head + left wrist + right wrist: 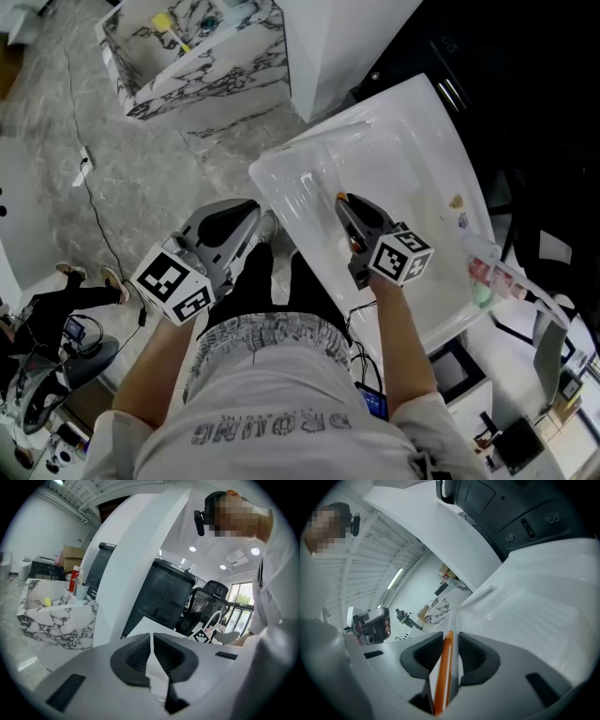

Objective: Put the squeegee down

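Observation:
In the right gripper view the squeegee (446,667), a thin white piece with an orange edge, stands on edge between the black pads of my right gripper (451,641). The jaws are shut on it. From the head view, that gripper (343,200) hangs low over the near part of a glossy white tray-like table top (403,141), and only a bit of the squeegee's orange (341,197) shows at its tip. My left gripper (251,214) is off the table's left edge, above the floor. Its pads (153,641) are shut with nothing between them.
A marble-patterned box (202,66) with small items inside stands on the grey floor at the upper left. A cable (94,206) runs across the floor. Small bottles and packets (483,272) lie at the table's right edge. A large black machine (164,592) stands behind the table.

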The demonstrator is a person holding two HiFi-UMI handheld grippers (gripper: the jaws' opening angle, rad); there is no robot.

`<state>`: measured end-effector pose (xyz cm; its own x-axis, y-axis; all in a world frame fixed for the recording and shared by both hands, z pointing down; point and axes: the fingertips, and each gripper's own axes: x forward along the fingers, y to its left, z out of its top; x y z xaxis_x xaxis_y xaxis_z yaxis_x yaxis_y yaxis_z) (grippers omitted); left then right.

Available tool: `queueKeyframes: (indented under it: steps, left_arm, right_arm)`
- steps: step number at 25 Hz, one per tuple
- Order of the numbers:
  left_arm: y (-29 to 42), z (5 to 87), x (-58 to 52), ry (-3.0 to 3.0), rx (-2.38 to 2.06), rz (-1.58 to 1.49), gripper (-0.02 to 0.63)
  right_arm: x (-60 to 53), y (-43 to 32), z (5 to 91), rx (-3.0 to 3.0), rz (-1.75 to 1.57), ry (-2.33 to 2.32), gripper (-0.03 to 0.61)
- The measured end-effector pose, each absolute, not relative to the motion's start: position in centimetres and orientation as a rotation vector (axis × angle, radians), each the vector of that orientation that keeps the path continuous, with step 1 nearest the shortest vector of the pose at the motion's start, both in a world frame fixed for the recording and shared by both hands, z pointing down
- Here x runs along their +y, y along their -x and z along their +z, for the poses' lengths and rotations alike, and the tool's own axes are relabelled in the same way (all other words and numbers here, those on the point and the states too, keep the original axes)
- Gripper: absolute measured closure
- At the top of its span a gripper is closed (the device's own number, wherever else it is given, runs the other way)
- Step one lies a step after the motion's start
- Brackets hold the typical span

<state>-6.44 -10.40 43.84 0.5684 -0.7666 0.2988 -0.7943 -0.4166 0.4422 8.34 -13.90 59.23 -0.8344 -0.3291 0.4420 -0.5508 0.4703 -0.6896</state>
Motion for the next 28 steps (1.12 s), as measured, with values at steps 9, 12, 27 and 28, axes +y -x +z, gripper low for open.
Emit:
queueKeyframes:
  steps: [9,12,27,28]
  left_arm:
    - [6.3,44.1,-10.5,-2.249,-1.248,0.077,0.577]
    - [6.3,44.2,-10.5,-2.245,-1.248,0.081,0.577]
    - [6.6,44.3,-10.1,-2.238,-1.255,0.079,0.577]
    - [6.7,44.3,-10.1,-2.237,-1.255,0.079,0.577]
  right_arm:
    - [-13.5,-8.2,60.9,-2.442,1.322,-0.706,0.465]
    - [-13.4,-8.1,61.3,-2.431,1.33,-0.695,0.465]
    - [-13.3,-8.0,63.2,-2.377,1.363,-0.68,0.454]
    - [-13.3,-8.0,63.3,-2.373,1.359,-0.682,0.454]
